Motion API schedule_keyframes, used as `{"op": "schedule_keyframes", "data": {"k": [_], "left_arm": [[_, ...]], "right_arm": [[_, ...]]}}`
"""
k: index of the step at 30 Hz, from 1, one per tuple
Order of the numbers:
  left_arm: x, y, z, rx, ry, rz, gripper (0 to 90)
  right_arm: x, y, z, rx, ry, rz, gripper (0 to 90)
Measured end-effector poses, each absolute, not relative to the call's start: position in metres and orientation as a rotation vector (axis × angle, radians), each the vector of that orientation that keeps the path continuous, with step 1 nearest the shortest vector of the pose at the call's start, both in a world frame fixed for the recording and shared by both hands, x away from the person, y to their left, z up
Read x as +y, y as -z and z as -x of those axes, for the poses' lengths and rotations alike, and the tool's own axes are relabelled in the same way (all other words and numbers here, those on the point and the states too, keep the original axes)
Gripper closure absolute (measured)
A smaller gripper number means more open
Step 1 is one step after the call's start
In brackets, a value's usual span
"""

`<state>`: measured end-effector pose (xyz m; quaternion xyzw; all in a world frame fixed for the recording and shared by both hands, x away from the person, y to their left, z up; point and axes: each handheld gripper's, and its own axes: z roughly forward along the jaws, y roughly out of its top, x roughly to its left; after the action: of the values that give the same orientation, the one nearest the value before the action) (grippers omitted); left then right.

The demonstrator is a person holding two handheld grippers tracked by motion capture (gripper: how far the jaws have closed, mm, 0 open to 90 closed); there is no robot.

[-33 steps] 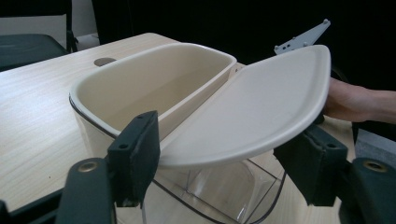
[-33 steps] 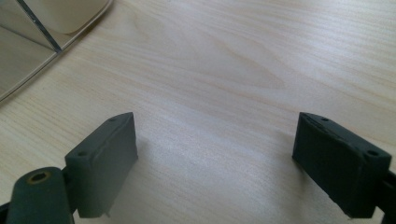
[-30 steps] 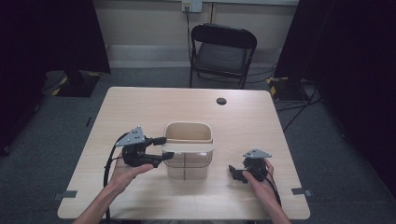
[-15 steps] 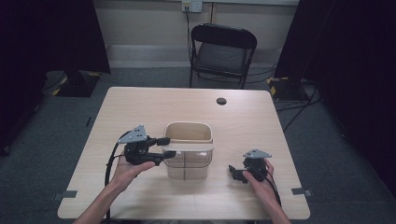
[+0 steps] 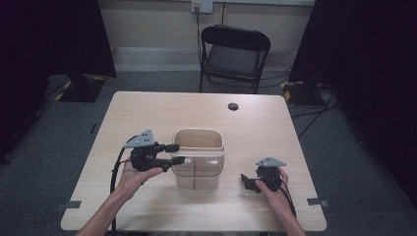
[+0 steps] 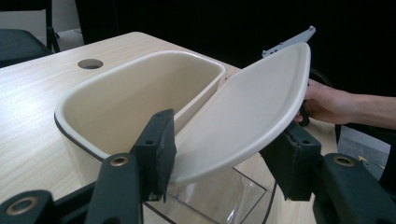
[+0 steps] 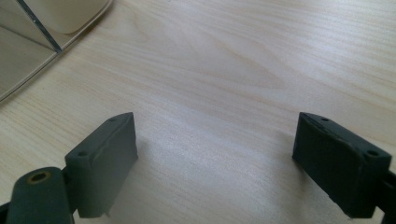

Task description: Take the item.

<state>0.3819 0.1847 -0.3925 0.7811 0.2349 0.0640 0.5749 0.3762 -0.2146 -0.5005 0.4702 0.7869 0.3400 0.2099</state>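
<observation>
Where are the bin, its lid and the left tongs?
bin (image 5: 194,179): high view, clear front wall.
lid (image 6: 247,112): left gripper view, middle of its cream underside.
left tongs (image 6: 224,158): left gripper view, midway between the tips.

I counted one bin (image 5: 197,164), one lid (image 6: 243,121), one chair (image 5: 235,59) and one table (image 5: 147,113).

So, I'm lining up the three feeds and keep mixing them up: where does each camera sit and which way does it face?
High view: above the person's side, looking forward and down on the table; both forearms, left gripper, right gripper.
Left gripper view: rides the left gripper, facing the bin and its lid, jaws closing around the lid's edge; the other hand beyond.
Right gripper view: faces bare tabletop between its open jaws.
All share the bin.
</observation>
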Motion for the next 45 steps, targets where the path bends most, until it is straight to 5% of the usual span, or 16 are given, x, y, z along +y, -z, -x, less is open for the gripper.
{"op": "schedule_keyframes", "data": {"k": [45], "left_arm": [[0.186, 0.387, -0.397, 0.579, -0.121, -1.822, 54.4]], "right_arm": [[-0.215, 0.500, -0.376, 2.188, -0.946, -1.307, 13.0]]}}
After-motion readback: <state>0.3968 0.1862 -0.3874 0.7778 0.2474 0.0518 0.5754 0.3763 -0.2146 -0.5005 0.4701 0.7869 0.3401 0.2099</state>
